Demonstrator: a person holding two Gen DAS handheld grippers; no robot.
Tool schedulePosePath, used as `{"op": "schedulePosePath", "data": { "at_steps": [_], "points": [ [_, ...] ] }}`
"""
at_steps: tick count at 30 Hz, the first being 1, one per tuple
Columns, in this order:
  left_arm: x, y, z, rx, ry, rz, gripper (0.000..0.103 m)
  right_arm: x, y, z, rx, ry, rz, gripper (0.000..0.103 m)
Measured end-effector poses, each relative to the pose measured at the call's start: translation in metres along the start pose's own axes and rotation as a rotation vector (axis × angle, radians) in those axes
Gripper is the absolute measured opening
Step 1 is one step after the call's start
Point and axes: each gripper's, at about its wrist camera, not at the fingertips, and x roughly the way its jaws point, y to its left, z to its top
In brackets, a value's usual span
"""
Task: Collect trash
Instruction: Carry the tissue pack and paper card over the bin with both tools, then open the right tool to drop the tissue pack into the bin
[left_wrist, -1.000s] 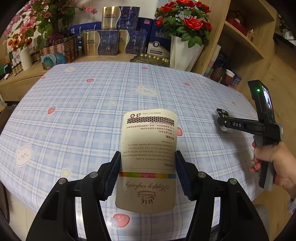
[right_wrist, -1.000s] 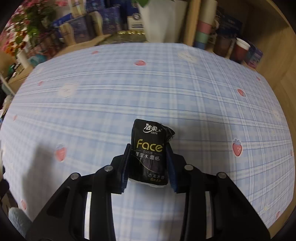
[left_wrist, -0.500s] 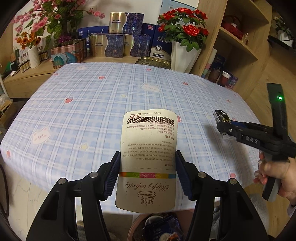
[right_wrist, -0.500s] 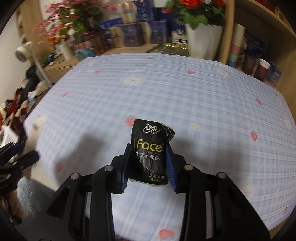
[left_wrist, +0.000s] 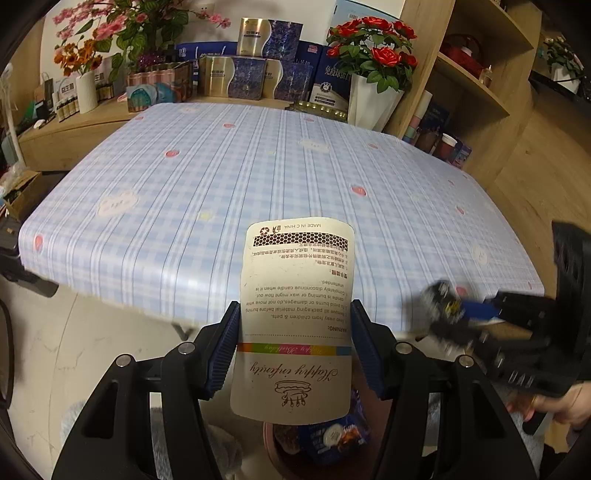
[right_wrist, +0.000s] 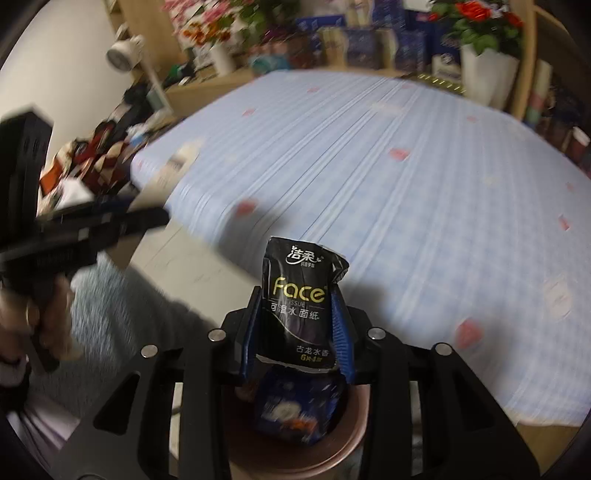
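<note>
Candle card, long axis running away from the camera, sits clenched in the left claw, while the right claw grips an upright black tissue pack above a pink bin.

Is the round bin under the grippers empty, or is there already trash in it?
Not empty. The pinkish bin already holds a crumpled blue wrapper, seen in both views.

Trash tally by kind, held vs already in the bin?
Card packaging, held in left gripper: 1
Black tissue packet, held in right gripper: 1
Blue wrapper in bin: 1
Total: 3
</note>
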Motion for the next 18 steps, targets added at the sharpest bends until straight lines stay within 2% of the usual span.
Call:
{"op": "schedulePosePath", "data": {
  "at_steps": [7,13,18],
  "points": [
    [-0.006,0.006,-0.025,-0.014,0.012,-0.007,0.057,0.055,0.037,-0.048,-0.03,0.168,0.073,0.037],
    [-0.003,0.009,-0.039,-0.026,0.027,-0.004,0.057,0.108,0.052,-0.071,0.007,0.311,0.121,0.038],
    [0.004,0.011,-0.047,-0.031,0.043,-0.003,0.058,0.131,0.056,-0.09,0.037,0.399,0.139,0.039]
  ]
}}
